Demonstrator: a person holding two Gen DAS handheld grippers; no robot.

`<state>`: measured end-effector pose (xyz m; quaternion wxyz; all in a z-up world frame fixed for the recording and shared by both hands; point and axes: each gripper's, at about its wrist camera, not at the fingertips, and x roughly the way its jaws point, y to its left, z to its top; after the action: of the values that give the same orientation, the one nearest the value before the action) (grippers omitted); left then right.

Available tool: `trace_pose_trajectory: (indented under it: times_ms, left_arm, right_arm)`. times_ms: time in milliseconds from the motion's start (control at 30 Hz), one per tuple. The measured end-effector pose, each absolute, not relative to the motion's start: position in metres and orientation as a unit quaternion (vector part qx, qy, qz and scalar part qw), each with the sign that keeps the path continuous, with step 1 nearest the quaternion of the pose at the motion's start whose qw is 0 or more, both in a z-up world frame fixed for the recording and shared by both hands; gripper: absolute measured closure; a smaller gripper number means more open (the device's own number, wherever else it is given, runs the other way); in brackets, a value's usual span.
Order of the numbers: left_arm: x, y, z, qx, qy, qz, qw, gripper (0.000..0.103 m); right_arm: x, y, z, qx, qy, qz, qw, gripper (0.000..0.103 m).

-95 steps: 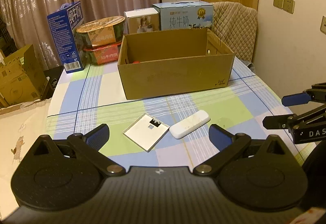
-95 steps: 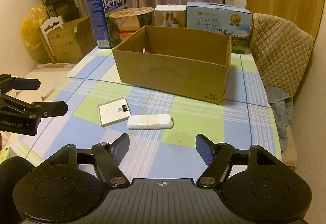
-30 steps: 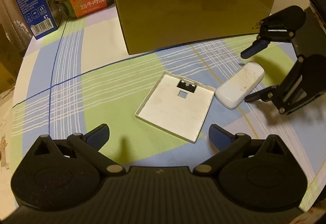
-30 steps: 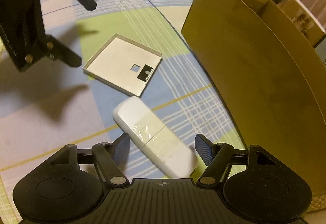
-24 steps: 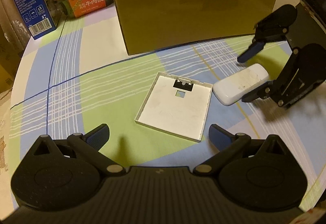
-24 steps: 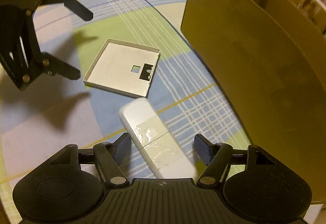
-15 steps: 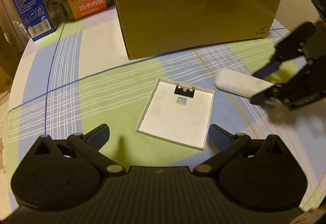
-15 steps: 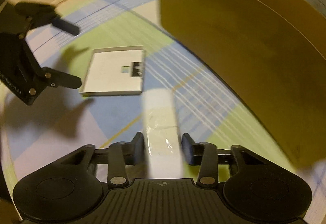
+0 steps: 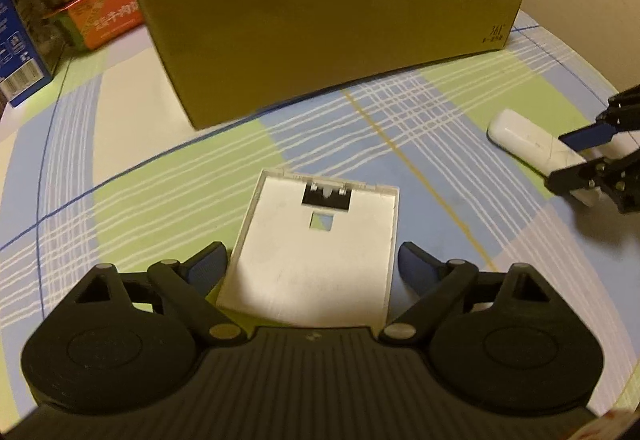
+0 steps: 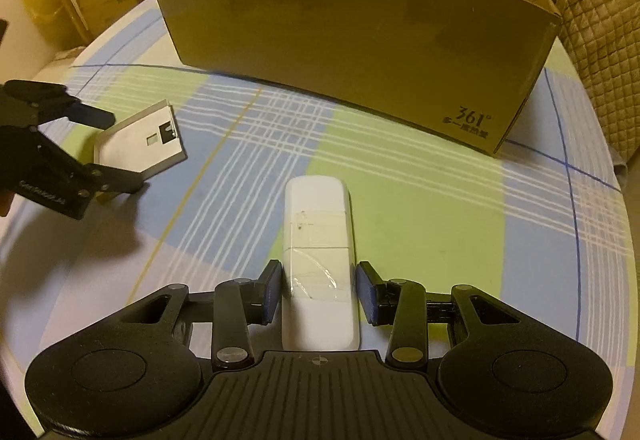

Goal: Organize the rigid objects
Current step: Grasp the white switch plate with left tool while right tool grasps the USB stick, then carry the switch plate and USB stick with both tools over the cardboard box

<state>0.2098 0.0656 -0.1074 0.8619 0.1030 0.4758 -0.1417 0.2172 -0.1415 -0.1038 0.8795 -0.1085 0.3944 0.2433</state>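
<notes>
Waiting cardboard box sits at the back of the tabletop, neither piece in it yet. Left gripper has dropped over the flat white cover plate, jaws closing either side, pads not yet touching. Right gripper has just clamped the white dongle, so it's ready to box.
</notes>
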Motion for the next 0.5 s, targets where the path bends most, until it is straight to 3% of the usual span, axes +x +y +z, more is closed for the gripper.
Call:
trace_pose_trajectory:
  times_ms: [500]
  left_arm:
    - [0.2114, 0.0572, -0.107, 0.105, 0.487, -0.142, 0.855, 0.016]
  right_arm:
    - [0.2224, -0.1328, -0.1095, -0.121, 0.369, 0.243, 0.889, 0.055]
